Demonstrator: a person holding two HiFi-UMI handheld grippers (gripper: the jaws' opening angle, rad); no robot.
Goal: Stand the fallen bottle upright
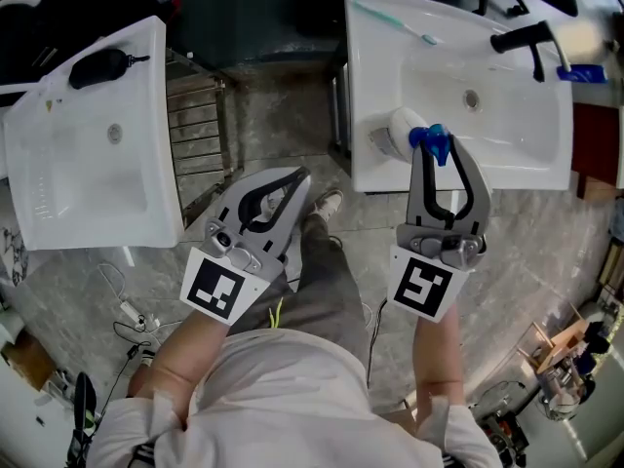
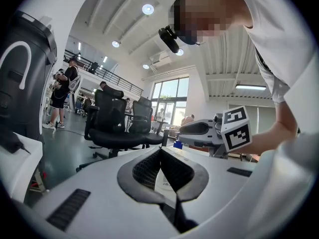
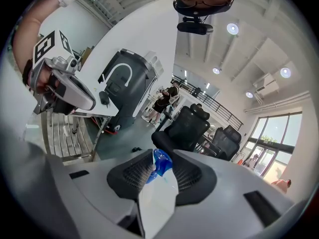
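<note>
An open office-like lab hall, with black office chairs (image 2: pixel 113 121), tall windows (image 2: pixel 172 96), a railed mezzanine (image 2: pixel 107 74) and round ceiling lights (image 2: pixel 147 9). Two white washbasins (image 1: pixel 58 193) stand side by side over a stone-tiled floor (image 1: pixel 283 135)

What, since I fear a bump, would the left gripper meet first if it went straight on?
The left gripper would probably meet the right-hand white ceramic washbasin at its left edge, near the front corner; depth is unclear.
</note>
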